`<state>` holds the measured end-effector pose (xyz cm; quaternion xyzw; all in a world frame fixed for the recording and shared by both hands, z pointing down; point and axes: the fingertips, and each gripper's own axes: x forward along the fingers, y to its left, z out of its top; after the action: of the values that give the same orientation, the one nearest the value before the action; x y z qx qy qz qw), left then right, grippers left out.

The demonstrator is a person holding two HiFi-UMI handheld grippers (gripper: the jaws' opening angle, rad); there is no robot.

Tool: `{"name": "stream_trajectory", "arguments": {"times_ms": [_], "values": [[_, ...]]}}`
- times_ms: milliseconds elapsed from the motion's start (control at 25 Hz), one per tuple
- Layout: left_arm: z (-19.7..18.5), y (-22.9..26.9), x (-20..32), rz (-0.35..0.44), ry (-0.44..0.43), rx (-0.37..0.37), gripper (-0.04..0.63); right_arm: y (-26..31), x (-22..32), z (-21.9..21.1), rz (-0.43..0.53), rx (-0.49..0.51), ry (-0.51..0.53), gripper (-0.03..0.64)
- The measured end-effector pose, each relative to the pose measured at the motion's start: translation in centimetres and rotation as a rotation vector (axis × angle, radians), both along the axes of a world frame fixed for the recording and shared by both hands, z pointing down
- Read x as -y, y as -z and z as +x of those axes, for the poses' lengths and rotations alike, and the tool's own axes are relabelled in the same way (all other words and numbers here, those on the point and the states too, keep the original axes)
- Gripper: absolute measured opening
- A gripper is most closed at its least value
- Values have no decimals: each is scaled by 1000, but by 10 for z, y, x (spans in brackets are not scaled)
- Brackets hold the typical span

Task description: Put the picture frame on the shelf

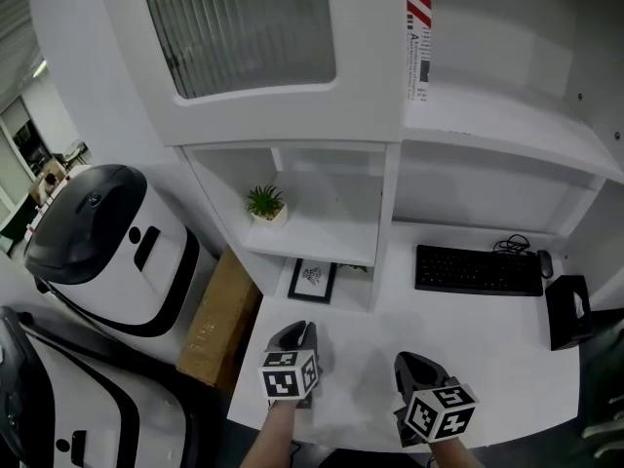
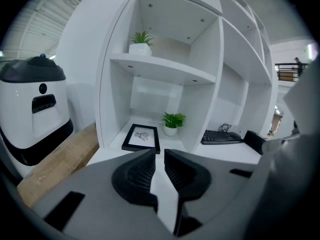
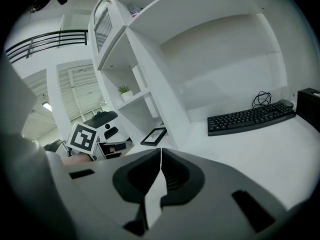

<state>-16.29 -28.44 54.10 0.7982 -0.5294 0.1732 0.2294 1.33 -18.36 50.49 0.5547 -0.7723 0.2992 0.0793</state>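
Observation:
The black picture frame (image 1: 312,281) lies flat on the white desk inside the lower compartment of the white shelf unit (image 1: 327,240); it also shows in the left gripper view (image 2: 141,137) and small in the right gripper view (image 3: 154,135). My left gripper (image 1: 292,344) hangs over the desk in front of the frame, apart from it. Its jaws (image 2: 160,151) stand almost together with only a slit and nothing between them. My right gripper (image 1: 419,373) hovers to its right near the desk's front edge, jaws (image 3: 160,150) shut and empty.
A potted plant (image 1: 265,205) stands on the shelf board above the frame, and a smaller plant (image 2: 171,123) sits behind the frame. A black keyboard (image 1: 478,269) and a black box (image 1: 568,310) lie to the right. A cardboard box (image 1: 219,320) and a white machine (image 1: 107,252) stand left.

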Motion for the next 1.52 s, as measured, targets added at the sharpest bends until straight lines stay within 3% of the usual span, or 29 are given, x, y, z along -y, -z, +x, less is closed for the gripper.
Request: {"name": "stream_trajectory", "arguments": {"times_ms": [760, 1520], "values": [[-4, 34, -89, 61, 64, -55, 35, 17, -27, -14, 79, -30, 92, 0], [-19, 43, -106, 79, 100, -95, 35, 20, -28, -21, 101, -64, 124, 0]]}}
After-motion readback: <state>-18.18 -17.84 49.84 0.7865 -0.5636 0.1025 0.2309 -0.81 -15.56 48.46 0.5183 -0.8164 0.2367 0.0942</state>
